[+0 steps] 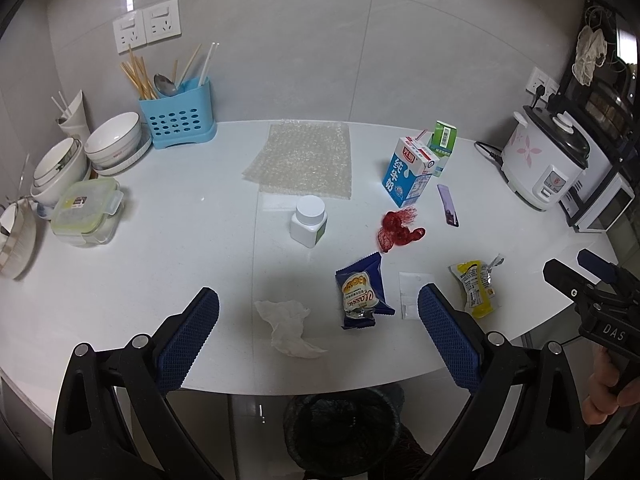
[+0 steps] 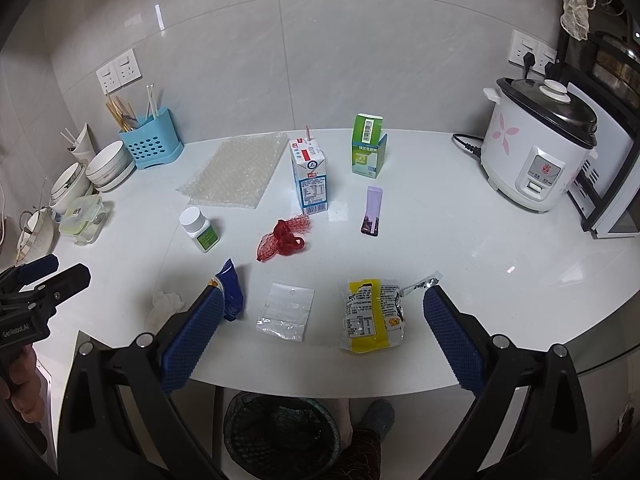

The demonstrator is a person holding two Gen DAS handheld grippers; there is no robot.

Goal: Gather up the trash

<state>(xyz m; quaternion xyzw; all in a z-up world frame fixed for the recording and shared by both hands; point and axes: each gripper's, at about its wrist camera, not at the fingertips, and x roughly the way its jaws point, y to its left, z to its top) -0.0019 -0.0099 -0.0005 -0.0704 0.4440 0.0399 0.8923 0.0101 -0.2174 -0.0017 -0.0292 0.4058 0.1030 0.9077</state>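
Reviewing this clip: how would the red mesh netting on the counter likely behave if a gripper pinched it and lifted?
The red mesh netting lies bunched and crumpled, so it probably is floppy and would droop or unfurl when lifted. Its open weave suggests it is very light. Loose strands might snag on the textured fingers rather than slip.

red mesh net (image 2: 284,238), yellow snack packet (image 2: 372,316) (black print), blue perforated caddy (image 2: 150,146).

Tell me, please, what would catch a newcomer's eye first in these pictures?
Probably the red mesh netting, crumpled mid-counter in front of the upright blue milk carton. Next, the yellow snack wrapper lying between the open right tool's fingers, and the black mesh bin on the floor below the counter's edge.
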